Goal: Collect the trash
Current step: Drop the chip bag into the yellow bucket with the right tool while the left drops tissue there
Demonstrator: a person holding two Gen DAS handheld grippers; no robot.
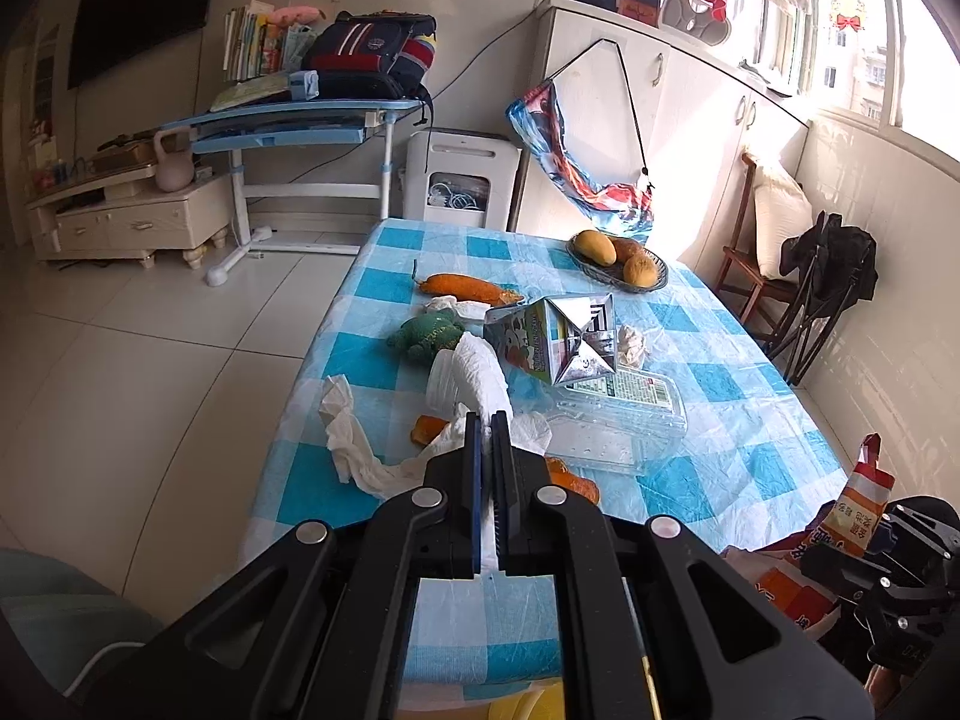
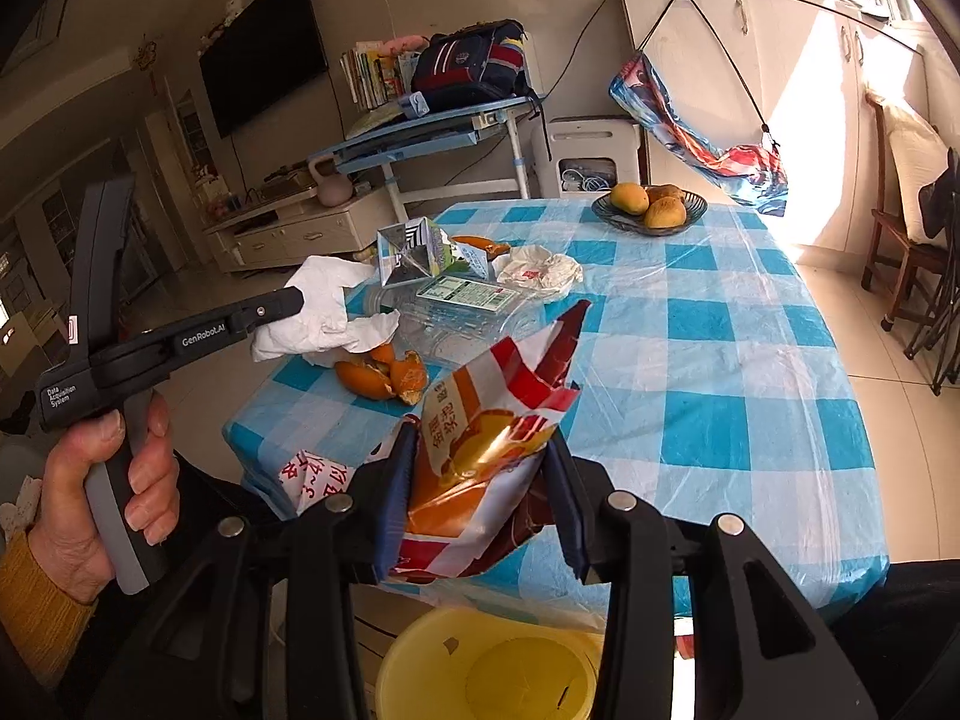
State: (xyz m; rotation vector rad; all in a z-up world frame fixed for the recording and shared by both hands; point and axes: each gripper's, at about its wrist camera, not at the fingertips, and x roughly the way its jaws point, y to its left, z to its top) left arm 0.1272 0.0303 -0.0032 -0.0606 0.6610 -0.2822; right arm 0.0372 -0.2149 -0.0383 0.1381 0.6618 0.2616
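We see a bowl of mangoes on the checked table, a green toy turtle, and a schoolbag.

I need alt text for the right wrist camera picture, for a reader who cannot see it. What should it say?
The right gripper holds a torn orange-and-red snack bag above a yellow bin. At left, a hand holds the left gripper, shut on a white tissue. On the blue checked table lie orange peels, a milk carton and a fruit bowl.

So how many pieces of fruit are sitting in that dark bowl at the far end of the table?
3. A yellow mango at the left, a browner fruit in front, another behind it, all in the dark bowl. More may be hidden underneath.
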